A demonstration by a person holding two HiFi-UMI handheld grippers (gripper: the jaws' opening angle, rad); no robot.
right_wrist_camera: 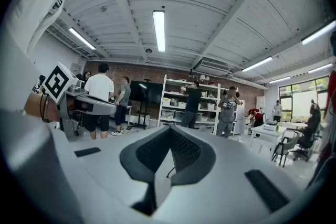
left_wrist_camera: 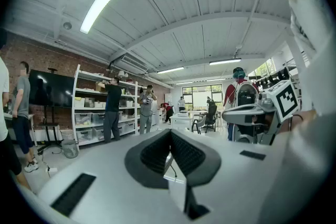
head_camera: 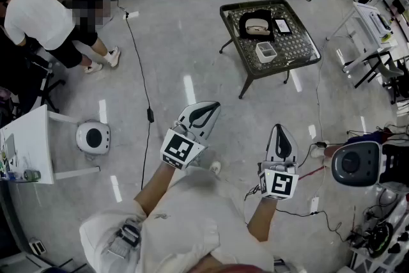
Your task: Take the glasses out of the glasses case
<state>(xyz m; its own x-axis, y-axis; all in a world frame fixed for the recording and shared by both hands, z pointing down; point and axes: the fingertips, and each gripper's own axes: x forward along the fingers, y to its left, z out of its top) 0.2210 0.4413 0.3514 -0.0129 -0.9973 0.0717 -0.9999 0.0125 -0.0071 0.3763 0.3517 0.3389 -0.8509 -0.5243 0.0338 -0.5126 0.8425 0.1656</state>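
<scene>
The glasses case (head_camera: 249, 17) lies on the small table (head_camera: 307, 55) and seems open, with the glasses (head_camera: 258, 27) inside. The left gripper (head_camera: 206, 110) and right gripper (head_camera: 280, 136) are well apart from the table, their jaws pressed together on nothing. It is best to come near the table first, then open the jaws.

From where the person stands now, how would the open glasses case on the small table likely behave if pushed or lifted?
The glasses case looks small and rigid, so it probably slides across the table rather than bending. Its raised lid may swing or tip it when lifted. The glasses seem to lie loose inside and could shift.
</scene>
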